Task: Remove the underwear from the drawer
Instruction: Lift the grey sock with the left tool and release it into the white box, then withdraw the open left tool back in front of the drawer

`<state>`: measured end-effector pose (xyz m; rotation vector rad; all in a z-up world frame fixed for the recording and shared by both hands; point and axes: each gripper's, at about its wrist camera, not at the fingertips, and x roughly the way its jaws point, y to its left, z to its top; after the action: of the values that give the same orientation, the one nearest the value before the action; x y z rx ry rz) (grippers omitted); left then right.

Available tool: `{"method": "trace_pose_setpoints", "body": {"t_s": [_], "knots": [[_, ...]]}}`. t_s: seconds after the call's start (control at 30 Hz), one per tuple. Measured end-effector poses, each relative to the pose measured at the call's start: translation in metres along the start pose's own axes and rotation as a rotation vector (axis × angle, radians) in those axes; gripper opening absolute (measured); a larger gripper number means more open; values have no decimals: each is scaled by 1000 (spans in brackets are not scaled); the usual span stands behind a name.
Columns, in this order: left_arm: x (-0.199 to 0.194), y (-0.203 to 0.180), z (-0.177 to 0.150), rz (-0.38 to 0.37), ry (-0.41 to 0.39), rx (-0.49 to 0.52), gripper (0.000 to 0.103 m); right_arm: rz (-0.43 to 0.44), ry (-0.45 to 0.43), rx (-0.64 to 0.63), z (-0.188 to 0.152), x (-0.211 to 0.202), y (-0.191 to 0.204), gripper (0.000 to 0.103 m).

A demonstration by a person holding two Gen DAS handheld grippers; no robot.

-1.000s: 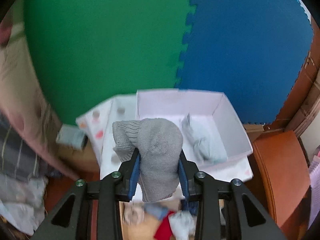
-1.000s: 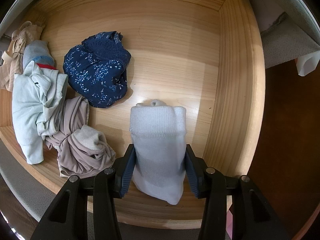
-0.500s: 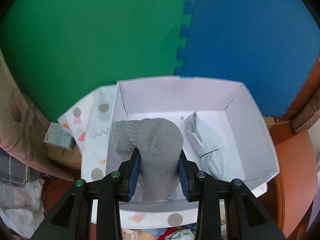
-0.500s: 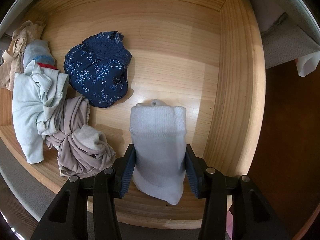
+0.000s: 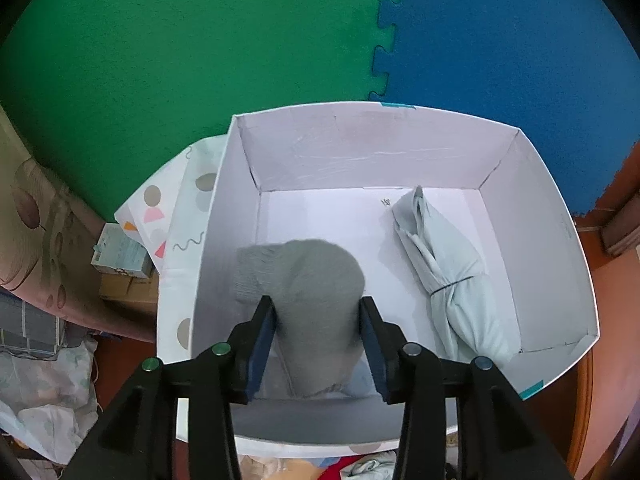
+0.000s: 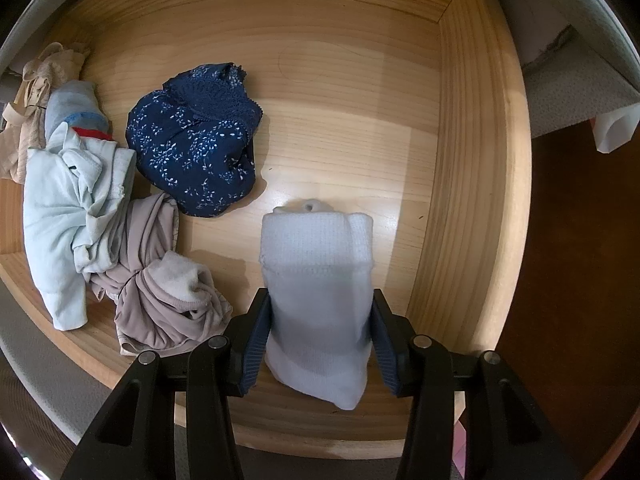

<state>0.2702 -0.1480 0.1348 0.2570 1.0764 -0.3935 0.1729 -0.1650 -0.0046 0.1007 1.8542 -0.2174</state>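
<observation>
Green and blue foam floor mats (image 5: 200, 60) fill the background of the left wrist view, w/ a white cardboard box (image 5: 224, 216) standing open below them. Left gripper (image 5: 318, 332) hangs over the box's near-left corner, jaws opening; a grey knitted garment (image 5: 316, 280), blurred, sits between the blue pads and droops toward the box floor. Whether the pads still press it can't be told for sure. A pale mint garment (image 5: 448, 272), rolled up, lies on the box floor at right, well apart from the grey one. A patterned flap w/ dots and triangles (image 5: 176, 216) sticks out at the box's left side. Only this view shows the box and mats.

Right wrist view shows the wooden drawer (image 6: 472, 160) instead, seen from above. Right gripper (image 6: 320, 340) is clamped on a white ribbed sock-like piece (image 6: 316, 264), pads pressing both its sides, the piece hanging over the drawer floor near the front-right. Other underwear still in the drawer: a navy floral pair w/ lace trim (image 6: 196, 152) near centre-left; a taupe pair (image 6: 160, 280) bunched w/ a white bit at front-left; a light blue garment (image 6: 64, 208) touching it; beige lace (image 6: 36, 92) at far left. A strip of the drawer's contents also shows at the bottom edge of the left view.
</observation>
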Motion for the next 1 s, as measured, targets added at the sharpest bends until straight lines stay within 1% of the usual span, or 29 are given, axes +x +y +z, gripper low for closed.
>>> {"method": "trace_pose_setpoints", "body": {"t_s": [0.03, 0.07, 0.13, 0.17, 0.23, 0.4, 0.47, 0.57, 0.77, 0.87, 1.0], "knots": [[-2, 0, 0, -5, -3, -1, 43, -1, 1, 0, 0, 0, -1, 45], [-5, 0, 1, -13, -7, -3, 46, -1, 1, 0, 0, 0, -1, 45], [-11, 2, 2, -62, -15, -8, 54, -3, 2, 1, 1, -2, -3, 45], [-15, 3, 2, -82, -19, -16, 55, -4, 3, -1, 1, -2, -2, 45], [-23, 6, 3, -95, -27, -27, 55, -5, 4, -1, 2, -3, -3, 45], [-51, 16, -7, -72, -69, -33, 55, -11, 8, 1, 2, -2, -1, 45], [-61, 20, -14, -78, -67, -30, 55, -12, 10, 2, 3, -1, -2, 46], [-75, 32, -31, -97, -60, -35, 55, -13, 11, 3, 3, -1, -2, 46], [-95, 53, -82, -55, -68, -49, 55, -20, 19, 8, 5, 1, -2, 46], [-91, 63, -118, -51, -56, -73, 55, -21, 20, 11, 7, 1, -3, 46], [-73, 70, -163, -33, -25, -106, 55, -21, 20, 10, 7, 1, -4, 46]]}}
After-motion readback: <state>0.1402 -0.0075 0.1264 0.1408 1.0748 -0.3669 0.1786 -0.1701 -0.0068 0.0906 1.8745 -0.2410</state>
